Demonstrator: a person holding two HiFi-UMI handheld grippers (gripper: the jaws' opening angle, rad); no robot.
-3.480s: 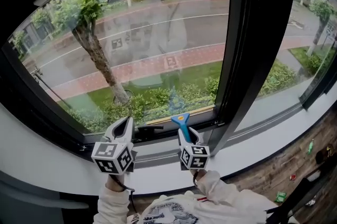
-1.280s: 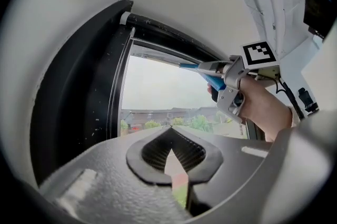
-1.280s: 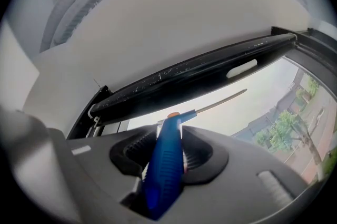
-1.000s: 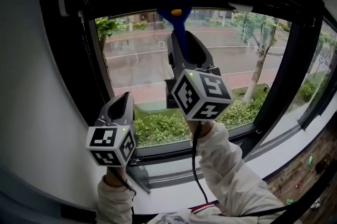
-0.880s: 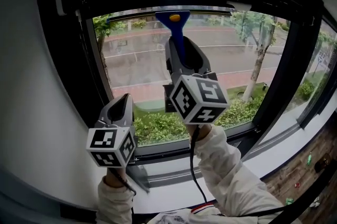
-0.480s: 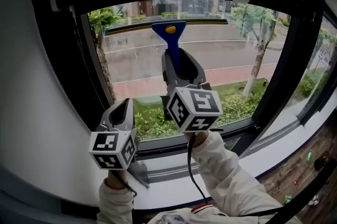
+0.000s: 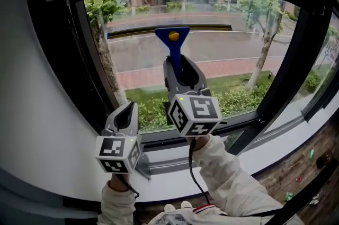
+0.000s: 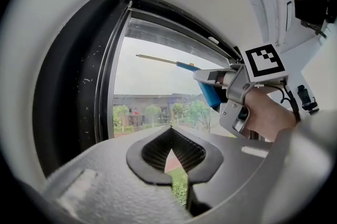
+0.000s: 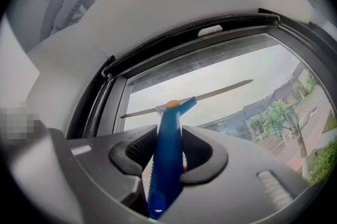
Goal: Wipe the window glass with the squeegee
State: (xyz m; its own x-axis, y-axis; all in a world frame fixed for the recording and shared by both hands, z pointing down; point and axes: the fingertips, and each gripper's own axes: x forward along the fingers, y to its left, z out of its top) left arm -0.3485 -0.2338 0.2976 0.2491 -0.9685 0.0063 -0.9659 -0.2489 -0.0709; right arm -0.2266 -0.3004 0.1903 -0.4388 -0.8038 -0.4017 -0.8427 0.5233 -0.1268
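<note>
1 squeegee (image 7: 173, 41), blade horiz. across upper glass (image 7: 238, 60), handle down into clamped R gripper (image 7: 180, 65); rest of glass below; L gripper (image 7: 126, 110) closed, empty.

Head view: looking forward from just behind both grippers, facing the window glass (image 7: 222, 54), taking in the left gripper (image 7: 127, 108) and right gripper (image 7: 181, 62) from the rear. Left gripper view: pointing up along its own jaws toward the pane's top left, catching the right gripper sideways, nearby. Right gripper view: peering close along the squeegee (image 9: 164, 165) toward the upper window frame (image 9: 184, 44). Sharing, across all three, the squeegee's blade and that frame.
</note>
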